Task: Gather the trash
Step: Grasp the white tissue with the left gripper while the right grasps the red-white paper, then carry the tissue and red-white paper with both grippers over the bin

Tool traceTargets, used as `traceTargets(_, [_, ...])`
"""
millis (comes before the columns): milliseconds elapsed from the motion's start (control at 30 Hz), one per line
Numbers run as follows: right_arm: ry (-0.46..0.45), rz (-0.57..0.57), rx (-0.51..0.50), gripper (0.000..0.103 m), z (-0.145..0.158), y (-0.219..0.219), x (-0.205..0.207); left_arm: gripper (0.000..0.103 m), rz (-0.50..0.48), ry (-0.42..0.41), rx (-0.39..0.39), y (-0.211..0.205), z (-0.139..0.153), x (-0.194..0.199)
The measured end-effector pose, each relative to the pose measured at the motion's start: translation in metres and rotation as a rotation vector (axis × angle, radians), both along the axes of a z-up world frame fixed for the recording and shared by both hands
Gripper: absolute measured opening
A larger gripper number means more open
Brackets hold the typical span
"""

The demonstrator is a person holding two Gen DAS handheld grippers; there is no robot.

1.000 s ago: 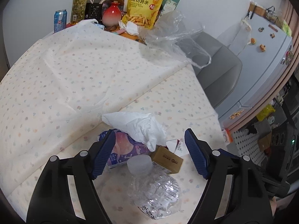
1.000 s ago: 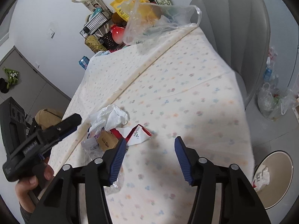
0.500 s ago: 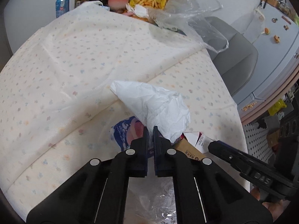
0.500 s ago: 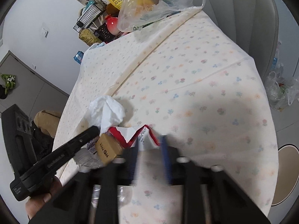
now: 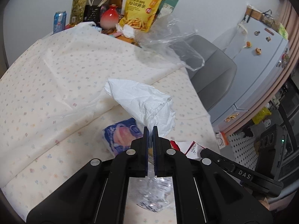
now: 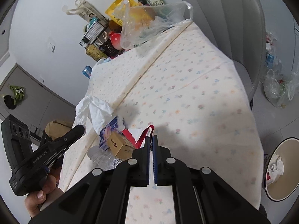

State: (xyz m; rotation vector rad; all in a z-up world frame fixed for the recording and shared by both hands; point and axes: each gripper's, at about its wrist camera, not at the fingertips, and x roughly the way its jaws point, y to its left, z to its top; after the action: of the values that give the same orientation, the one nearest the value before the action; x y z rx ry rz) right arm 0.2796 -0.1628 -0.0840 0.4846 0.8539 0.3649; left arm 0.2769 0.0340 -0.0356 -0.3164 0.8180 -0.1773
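With left claw (image 5: pixel 150 128) pressed together, pinching the lower twist of a crumpled white tissue (image 5: pixel 142 100) and holding it lifted clear of the bench (image 5: pixel 56 74). Working over that bench, draped in a pale floral cloth folded back on itself across the middle. Facing a grey chair (image 6: pixel 233 18) tucked against the far edge, and a white fridge (image 5: pixel 261 59) dotted with magnets beyond it. Passing over a round waste bin (image 6: pixel 287 158) on the floor at the near right, already holding some white and red scraps. Looking past a clear plastic bag (image 5: pixel 168 37) slumping open at the far end of the bench, beside a cluster of snack packets, a can and a wire rack. Leaving a crushed clear bottle (image 5: pixel 153 194) lying on the cloth directly under the left claw. Leaving a blue printed packet (image 5: pixel 119 136) lying just beside the bottle, below the hanging tissue. Leaving a small brown box (image 6: pixel 119 145) resting against that packet. With right claw (image 6: pixel 151 138), its jaws just having been closing and now pressed together, pinching the red edge of a torn red-and-white wrapper (image 6: pixel 138 138) lying next to the brown box. Gripping the left claw's handle in a bare hand (image 6: pixel 43 196) at the bench's near corner.
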Motion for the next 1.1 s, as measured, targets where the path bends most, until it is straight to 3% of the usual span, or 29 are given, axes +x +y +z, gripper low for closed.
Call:
traceTargets(267, [-0.047,-0.083,0.028,0.004,0.013,-0.044,-0.026,0.005,-0.079,-0.023,-0.006,-0.044,0.01,-0.009])
traceTargets(667, [-0.066,-0.218,0.013,0.004,0.013,-0.126,-0.057,0.005,-0.218,0.023,-0.01,-0.134,-0.012,-0.002])
traceTargets(1100, [-0.012,-0.413,0.033,0.004,-0.02,-0.235,-0.099,0.005,-0.362,0.072,0.01,-0.231,-0.038,0.007])
